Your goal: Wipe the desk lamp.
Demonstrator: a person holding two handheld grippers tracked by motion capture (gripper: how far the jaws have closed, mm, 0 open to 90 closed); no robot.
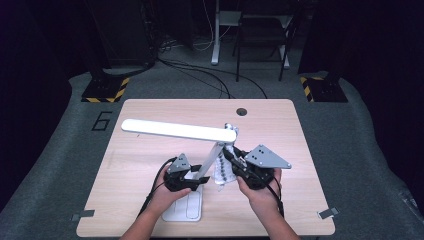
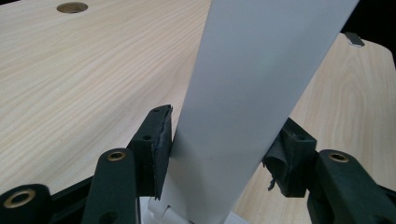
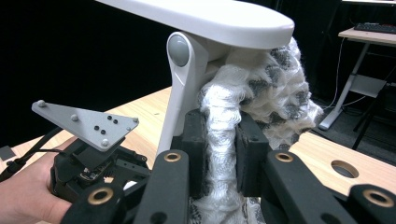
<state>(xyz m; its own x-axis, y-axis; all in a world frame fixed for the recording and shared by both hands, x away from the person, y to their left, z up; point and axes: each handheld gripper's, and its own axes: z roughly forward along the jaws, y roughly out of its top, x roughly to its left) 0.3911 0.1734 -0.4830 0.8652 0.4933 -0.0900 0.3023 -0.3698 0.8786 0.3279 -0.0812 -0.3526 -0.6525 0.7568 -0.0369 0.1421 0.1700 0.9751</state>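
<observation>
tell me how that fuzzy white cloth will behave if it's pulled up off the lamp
The cloth looks floppy: it droops in folds from under the lamp head. It is probably light, being open and knitted. Its fuzzy loops may snag on the lamp's hinge. The right hand-held gripper pinches it into a narrow band, so it likely squashes easily and won't slip.

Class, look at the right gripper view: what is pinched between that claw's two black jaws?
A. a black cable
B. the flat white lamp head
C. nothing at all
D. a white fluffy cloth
D: the right claw is shut on the white fluffy cloth, which it presses against the lamp just below the hinge.
</observation>
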